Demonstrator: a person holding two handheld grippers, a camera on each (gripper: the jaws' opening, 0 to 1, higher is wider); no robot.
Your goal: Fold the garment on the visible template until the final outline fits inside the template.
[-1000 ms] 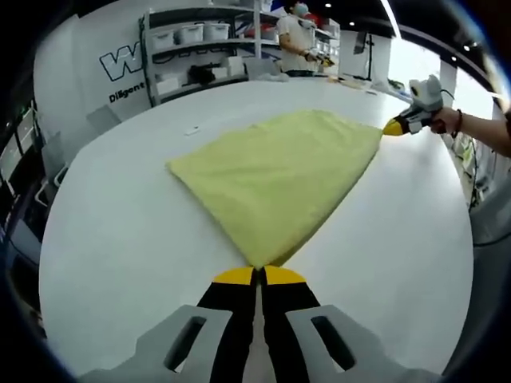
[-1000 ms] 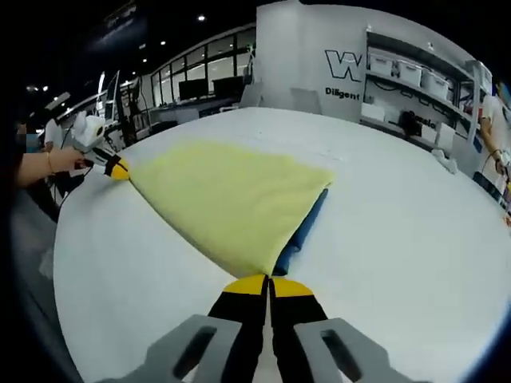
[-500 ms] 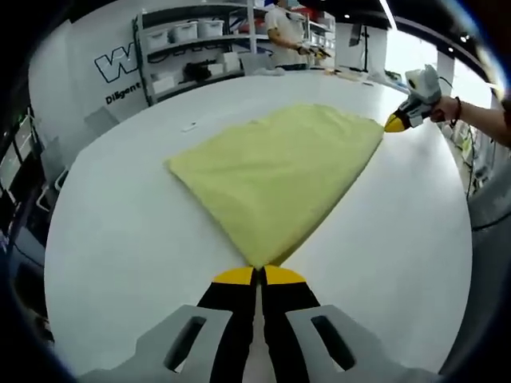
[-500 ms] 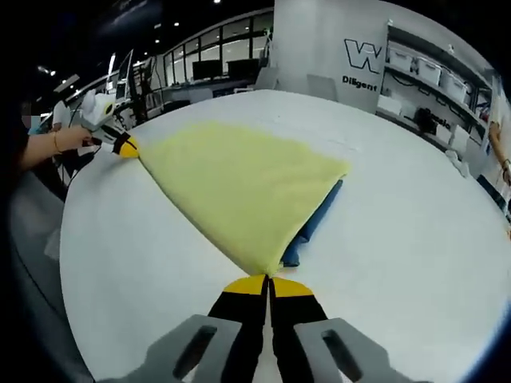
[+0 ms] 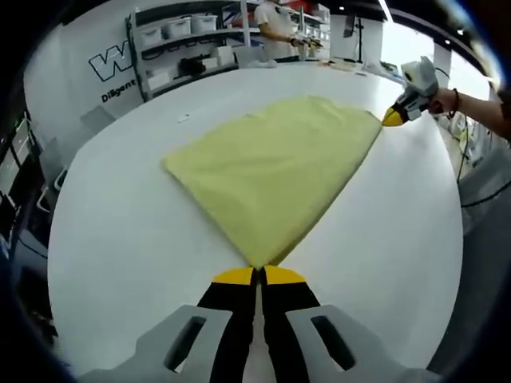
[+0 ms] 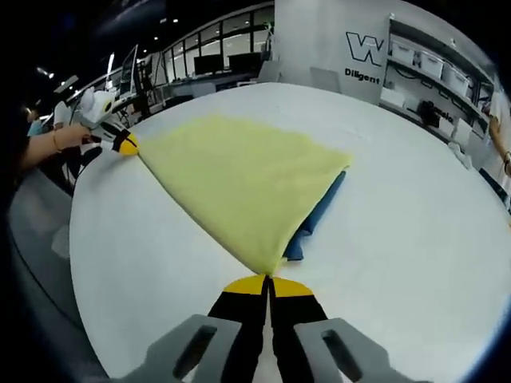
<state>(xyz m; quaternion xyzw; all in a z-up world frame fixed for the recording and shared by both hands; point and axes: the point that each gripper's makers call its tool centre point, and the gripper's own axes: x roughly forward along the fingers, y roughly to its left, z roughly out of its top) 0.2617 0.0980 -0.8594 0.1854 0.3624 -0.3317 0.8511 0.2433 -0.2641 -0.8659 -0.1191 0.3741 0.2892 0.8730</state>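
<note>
Now both claws, left claw (image 5: 259,276) and right claw (image 6: 269,285), stay clamped on opposite corners of the yellow garment (image 5: 271,171), drawn taut just over the white desk (image 5: 120,231) as before. Blue template (image 6: 319,211) peeks beneath its far edge; shelving (image 5: 188,48) stands well apart.

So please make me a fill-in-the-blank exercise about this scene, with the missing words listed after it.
1. The left tongs are shut on one corner of the ____ garment.
2. The garment lies on a ____ table.
3. In the right gripper view, a ____ sheet shows from under the garment's edge near the right tongs.
4. The right tongs' jaws are ____ on another corner.

Missing words: yellow; white; blue; shut
</note>
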